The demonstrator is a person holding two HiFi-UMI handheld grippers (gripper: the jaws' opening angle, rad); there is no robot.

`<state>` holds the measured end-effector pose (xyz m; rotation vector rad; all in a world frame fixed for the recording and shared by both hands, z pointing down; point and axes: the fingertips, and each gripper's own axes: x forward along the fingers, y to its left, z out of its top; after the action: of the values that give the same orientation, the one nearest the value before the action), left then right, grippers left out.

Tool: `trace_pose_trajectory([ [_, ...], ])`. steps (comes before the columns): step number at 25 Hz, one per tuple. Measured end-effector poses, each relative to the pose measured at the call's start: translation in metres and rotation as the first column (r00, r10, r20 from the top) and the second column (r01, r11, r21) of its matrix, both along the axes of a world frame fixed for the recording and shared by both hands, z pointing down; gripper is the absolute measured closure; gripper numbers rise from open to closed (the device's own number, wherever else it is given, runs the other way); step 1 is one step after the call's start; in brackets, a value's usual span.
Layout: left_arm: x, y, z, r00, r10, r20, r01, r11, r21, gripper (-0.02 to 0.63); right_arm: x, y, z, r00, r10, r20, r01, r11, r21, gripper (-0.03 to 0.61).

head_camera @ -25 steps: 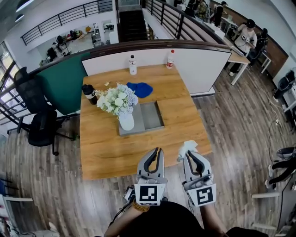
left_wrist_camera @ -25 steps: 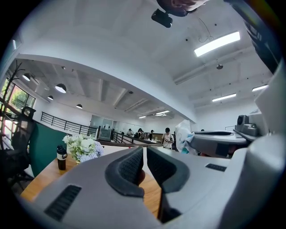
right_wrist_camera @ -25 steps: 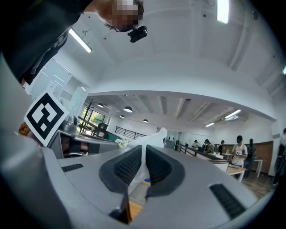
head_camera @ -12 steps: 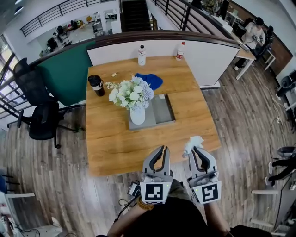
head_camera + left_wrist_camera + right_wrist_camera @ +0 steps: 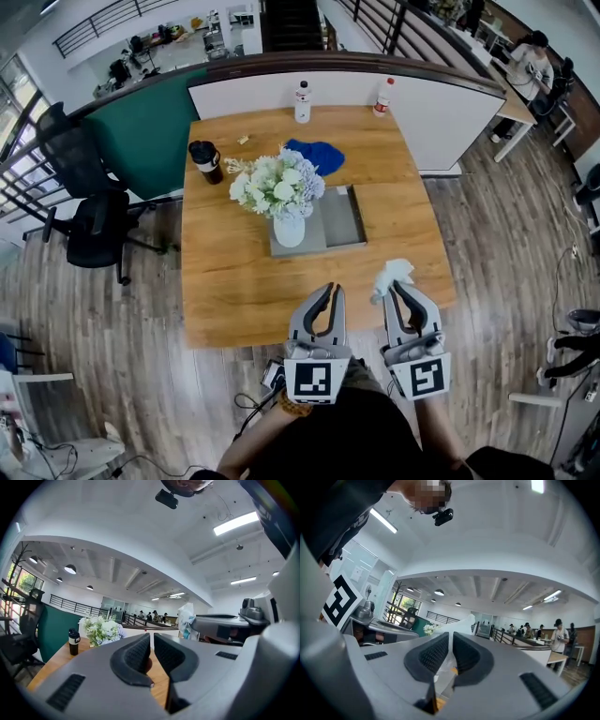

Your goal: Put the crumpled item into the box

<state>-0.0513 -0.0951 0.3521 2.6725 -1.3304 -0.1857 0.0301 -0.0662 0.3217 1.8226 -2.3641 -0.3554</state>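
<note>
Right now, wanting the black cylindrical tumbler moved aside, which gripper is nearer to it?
Left. The left gripper hovers over the wooden table's near edge, nearer the black tumbler at the far left; the right gripper, shut on crumpled white paper, is farther right.

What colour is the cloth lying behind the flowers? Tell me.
Blue. The cloth shows best in the head view.

A flower vase point(image 5: 289, 230) occupies the left half of the grey box point(image 5: 343, 214); its right half and the near tabletop point(image 5: 242, 302) lie open.

White crumpled item point(image 5: 392, 276) pinched in R gripper point(image 5: 402, 288); grey shallow box point(image 5: 345, 216) open, well apart.
</note>
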Motion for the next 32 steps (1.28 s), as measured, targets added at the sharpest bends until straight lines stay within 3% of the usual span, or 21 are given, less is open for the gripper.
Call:
trace_pose_trajectory([
  [8, 0.022, -0.026, 0.005, 0.996, -0.053, 0.069, 0.054, 0.999, -0.005, 0.571, 0.021, -0.033, 0.006, 0.997, -0.062, 0.04, 0.062, 0.998, -0.006, 0.541],
  [14, 0.06, -0.048, 0.019, 0.989, -0.093, 0.117, 0.097, 0.995, -0.029, 0.571, 0.053, -0.058, 0.029, 0.991, -0.119, 0.061, 0.122, 0.991, -0.056, 0.541],
  [22, 0.088, -0.061, 0.048, 0.965, -0.208, 0.162, 0.223, 0.972, -0.079, 0.571, 0.101, -0.084, 0.056, 0.978, -0.206, 0.042, 0.208, 0.976, -0.068, 0.543],
  [26, 0.096, -0.052, 0.054, 0.957, -0.223, 0.186, 0.242, 0.967, -0.083, 0.571, 0.102, -0.085, 0.058, 0.967, -0.244, 0.069, 0.247, 0.968, -0.049, 0.543],
  [32, 0.096, -0.056, 0.058, 0.952, -0.236, 0.195, 0.253, 0.965, -0.067, 0.571, 0.1, -0.086, 0.081, 0.963, -0.265, 0.036, 0.267, 0.963, -0.046, 0.543],
])
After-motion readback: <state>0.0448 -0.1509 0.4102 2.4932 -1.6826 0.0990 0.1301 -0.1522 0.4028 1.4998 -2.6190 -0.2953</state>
